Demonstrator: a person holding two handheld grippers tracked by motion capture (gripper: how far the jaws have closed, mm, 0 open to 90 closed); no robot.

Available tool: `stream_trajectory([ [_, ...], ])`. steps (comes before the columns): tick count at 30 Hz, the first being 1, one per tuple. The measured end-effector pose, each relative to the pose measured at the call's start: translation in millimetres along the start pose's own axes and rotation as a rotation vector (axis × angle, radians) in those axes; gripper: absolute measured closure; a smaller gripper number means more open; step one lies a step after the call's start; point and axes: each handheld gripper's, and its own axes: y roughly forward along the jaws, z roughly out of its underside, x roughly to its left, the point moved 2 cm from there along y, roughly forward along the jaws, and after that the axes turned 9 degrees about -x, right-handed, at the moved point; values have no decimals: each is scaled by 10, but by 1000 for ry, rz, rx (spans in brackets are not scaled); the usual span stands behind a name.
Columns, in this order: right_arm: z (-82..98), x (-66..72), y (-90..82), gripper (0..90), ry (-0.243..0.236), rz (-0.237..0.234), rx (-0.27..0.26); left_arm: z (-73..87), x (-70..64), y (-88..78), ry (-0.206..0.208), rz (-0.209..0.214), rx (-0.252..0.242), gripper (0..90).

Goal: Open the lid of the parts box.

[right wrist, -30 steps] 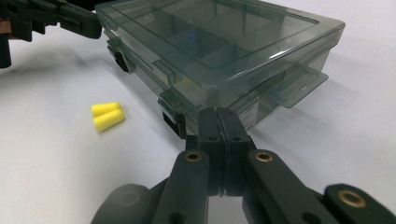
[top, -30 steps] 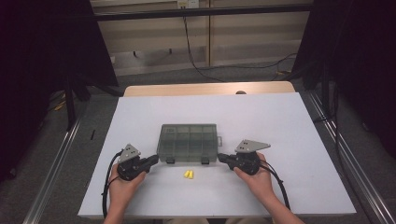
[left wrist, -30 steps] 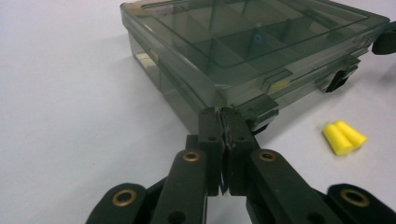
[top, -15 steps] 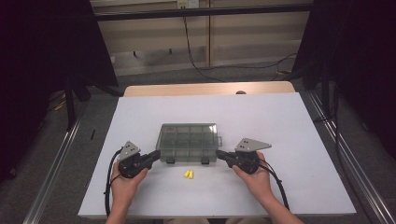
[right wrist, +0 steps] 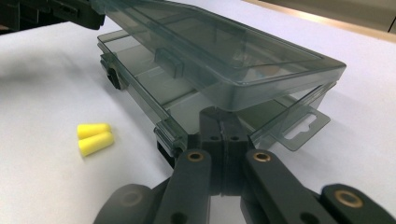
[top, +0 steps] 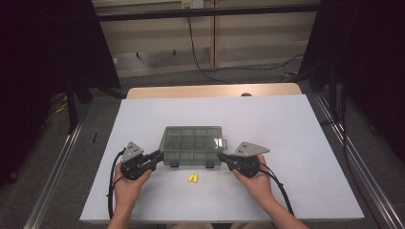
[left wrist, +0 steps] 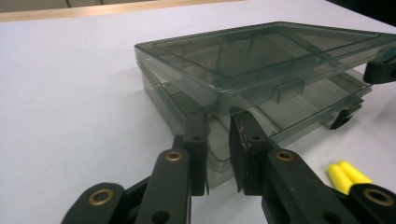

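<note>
Plastic box: centre of the high view on the white table, lid slightly raised. Your left gripper: at its lower-left corner, jaws just been opening, a narrow gap, box corner between them, not pinched. Your right gripper: jaws pressed together under the lid's lower-right corner. Two yellow earplugs: just below the box.

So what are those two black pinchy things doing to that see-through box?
A person holds a gripper in each hand at a white table. The left gripper sits at one front corner of the smoky plastic box, its jaws a little apart and just opening. The right gripper is shut at the opposite front corner. The box's lid is lifted slightly ajar, with both latches undone. Two yellow earplugs lie on the table in front.
</note>
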Motion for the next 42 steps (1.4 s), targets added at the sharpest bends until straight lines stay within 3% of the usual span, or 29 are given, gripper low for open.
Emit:
stream_trajectory([
  [16, 16, 9, 2, 900, -7, 4, -13, -47, 21, -3, -5, -29, -28, 741],
  [32, 23, 14, 0, 900, -10, 7, -19, -157, 5, 33, 12, -35, -53, 767],
  [35, 21, 12, 1, 900, -12, 5, -17, -179, 21, 40, -7, -30, -66, 768],
  [42, 20, 12, 1, 900, -11, 5, -17, -241, 31, 46, -1, -28, -62, 768],
])
